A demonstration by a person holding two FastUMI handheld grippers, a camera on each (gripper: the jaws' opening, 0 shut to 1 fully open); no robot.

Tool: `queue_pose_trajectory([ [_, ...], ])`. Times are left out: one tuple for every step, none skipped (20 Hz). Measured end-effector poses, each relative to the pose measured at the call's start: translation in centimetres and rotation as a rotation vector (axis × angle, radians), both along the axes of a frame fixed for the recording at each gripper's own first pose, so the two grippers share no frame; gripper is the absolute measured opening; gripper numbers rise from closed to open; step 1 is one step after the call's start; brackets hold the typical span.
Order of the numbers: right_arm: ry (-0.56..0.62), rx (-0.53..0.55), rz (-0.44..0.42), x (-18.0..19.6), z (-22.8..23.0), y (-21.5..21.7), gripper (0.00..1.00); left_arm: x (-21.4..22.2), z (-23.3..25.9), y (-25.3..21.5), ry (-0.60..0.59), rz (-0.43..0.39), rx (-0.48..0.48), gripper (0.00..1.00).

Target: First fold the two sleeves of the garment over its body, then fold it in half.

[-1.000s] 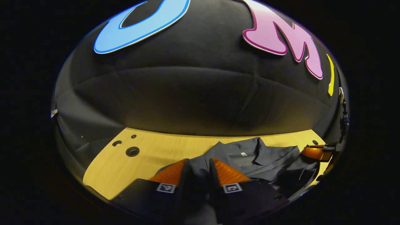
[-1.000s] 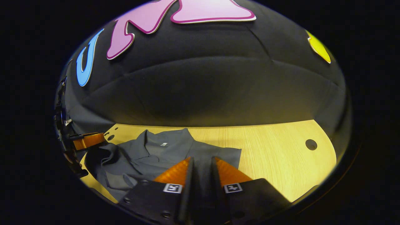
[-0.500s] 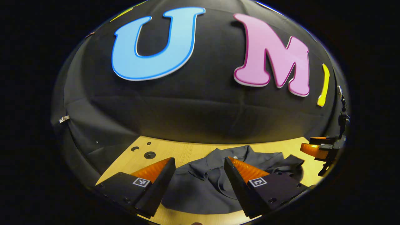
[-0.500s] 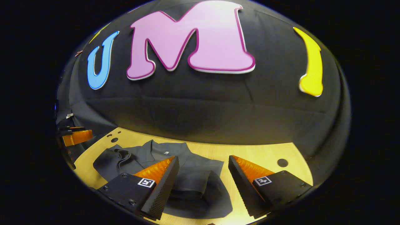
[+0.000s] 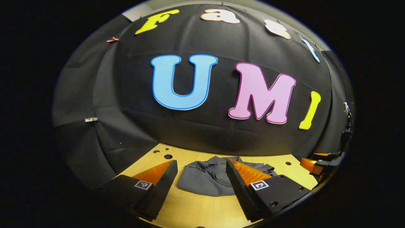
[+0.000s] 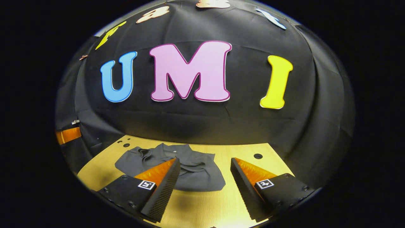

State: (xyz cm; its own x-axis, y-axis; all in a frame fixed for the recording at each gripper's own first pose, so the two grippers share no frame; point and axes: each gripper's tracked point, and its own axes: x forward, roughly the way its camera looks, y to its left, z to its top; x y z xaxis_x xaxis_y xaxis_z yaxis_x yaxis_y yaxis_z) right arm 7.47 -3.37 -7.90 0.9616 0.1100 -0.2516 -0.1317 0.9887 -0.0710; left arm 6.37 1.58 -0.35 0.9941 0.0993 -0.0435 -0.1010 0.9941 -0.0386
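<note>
A dark grey collared garment (image 5: pixel 205 177) lies folded in a compact bundle on the wooden table (image 5: pixel 196 209), collar toward the back wall. My left gripper (image 5: pixel 202 167) is open and held above the table, well short of the garment, with nothing between its fingers. In the right gripper view the same garment (image 6: pixel 193 172) lies ahead and slightly left. My right gripper (image 6: pixel 205 163) is open too, raised off the cloth and holding nothing. The right gripper's orange finger (image 5: pixel 311 164) shows at the far right of the left gripper view.
The table (image 6: pixel 202 209) has round holes near its back left corner (image 5: pixel 168 156) and at the back right (image 6: pixel 258 156). The black booth wall rises just behind the table. An orange finger (image 6: pixel 68 135) of the left gripper shows at the left edge of the right gripper view.
Both grippers were shut on the garment a second ago; they opened, let it drop folded, and have since pulled back and upward from the table.
</note>
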Motion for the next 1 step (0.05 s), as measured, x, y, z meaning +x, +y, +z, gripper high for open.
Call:
queue_pose_trajectory([
  [-0.003,0.004,-0.003,-1.43,0.02,0.29,0.99,-1.63,-0.48,0.45,-0.003,0.011,0.001,0.95],
])
